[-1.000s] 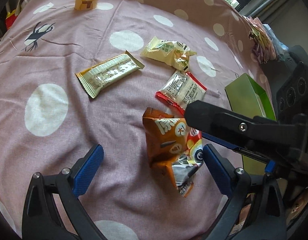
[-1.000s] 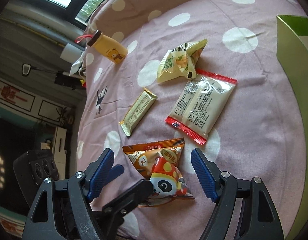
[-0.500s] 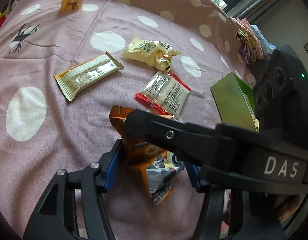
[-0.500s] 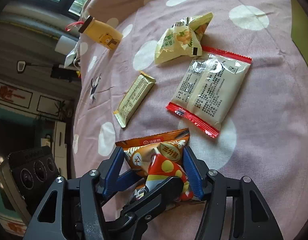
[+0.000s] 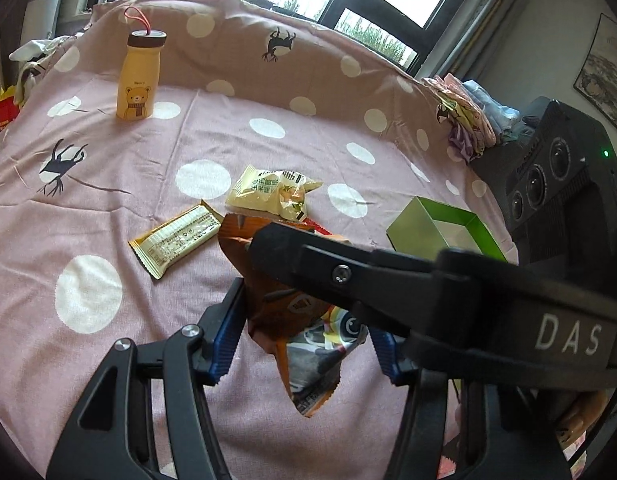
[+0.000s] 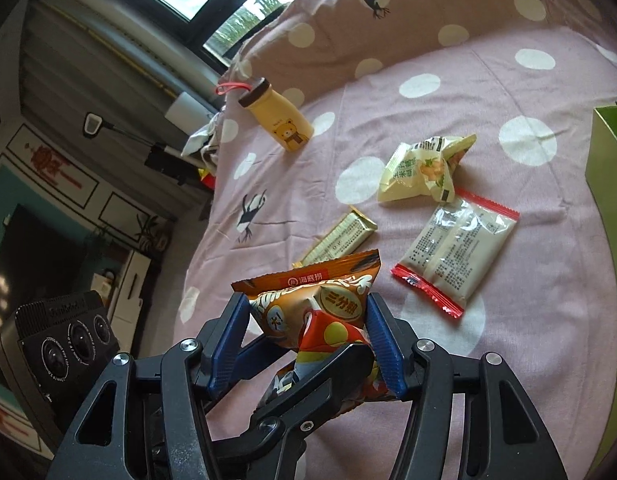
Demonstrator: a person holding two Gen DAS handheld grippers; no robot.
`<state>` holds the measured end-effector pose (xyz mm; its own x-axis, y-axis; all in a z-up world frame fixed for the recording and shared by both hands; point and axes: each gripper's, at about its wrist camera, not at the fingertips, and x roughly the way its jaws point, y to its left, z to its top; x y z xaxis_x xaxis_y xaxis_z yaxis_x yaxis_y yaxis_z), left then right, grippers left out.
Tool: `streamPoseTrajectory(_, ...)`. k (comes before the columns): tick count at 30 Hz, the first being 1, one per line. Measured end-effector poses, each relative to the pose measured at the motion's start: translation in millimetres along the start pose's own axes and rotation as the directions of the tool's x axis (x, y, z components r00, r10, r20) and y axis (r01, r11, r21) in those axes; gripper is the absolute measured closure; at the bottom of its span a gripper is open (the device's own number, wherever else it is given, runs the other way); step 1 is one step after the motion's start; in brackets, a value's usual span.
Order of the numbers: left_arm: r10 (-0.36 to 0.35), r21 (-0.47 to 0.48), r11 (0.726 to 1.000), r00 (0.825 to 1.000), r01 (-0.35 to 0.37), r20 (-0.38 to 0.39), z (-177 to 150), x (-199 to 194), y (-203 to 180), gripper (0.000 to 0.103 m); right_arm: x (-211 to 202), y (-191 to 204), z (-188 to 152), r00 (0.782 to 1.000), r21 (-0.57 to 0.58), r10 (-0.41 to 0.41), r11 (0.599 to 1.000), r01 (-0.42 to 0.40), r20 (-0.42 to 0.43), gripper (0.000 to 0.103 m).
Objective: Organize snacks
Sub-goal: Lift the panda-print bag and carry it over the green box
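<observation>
Orange snack bag [image 6: 328,312] is clamped from both sides: the right gripper [image 6: 308,332] has its blue pads pressed against the bag's upper half, and the left gripper [image 5: 304,328] is partly closed on its lower half, with the bag raised clear of the bed sheet [image 5: 108,208]. The right gripper's black finger crosses in front of the left camera. Ahead of the right gripper, a red-edged packet [image 6: 456,256] lies flat on the sheet; beyond it sits a crumpled pale yellow packet [image 6: 424,168], and to its left a gold bar wrapper [image 6: 344,236]. A yellow bear bottle [image 6: 276,120] stands further off to the left. A green box [image 5: 440,228] sits open to the right of the left gripper.
</observation>
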<state>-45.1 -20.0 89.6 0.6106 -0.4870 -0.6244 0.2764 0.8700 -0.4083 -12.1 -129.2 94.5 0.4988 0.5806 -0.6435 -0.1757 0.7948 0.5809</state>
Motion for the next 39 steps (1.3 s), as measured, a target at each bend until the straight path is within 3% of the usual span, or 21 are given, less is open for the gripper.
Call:
streamPoseTrajectory(10, -0.051, 0.055, 0.998, 0.989, 0.044, 0.142, 2, -29, -18, 0.048, -30, 23, -2, 0.996, -0.075, 0.002, 0.997, 0.005, 0.094, 0.041)
streamPoseTrajectory(14, -0.082, 0.068, 0.995, 0.984, 0.072, 0.158, 4, -30, -31, 0.049, -48, 27, -2, 0.990, -0.102, -0.012, 0.994, 0.026, 0.138, 0.041)
streamPoseTrajectory(26, -0.157, 0.192, 0.972, 0.980, 0.132, 0.120, 14, -8, -90, 0.050, -97, -5, 3, 0.968, -0.039, -0.052, 0.997, 0.064, 0.247, 0.042)
streamPoseTrajectory(31, -0.194, 0.263, 0.951, 0.976, 0.162, 0.099, 18, 8, -118, 0.050, -121, -29, 4, 0.948, 0.020, -0.064, 0.998, 0.061, 0.312, 0.042)
streamPoseTrajectory(39, -0.249, 0.357, 0.905, 0.969, 0.232, 0.002, 20, 48, -167, 0.050, -157, -76, 3, 0.909, 0.162, -0.129, 0.984, 0.069, 0.396, 0.043)
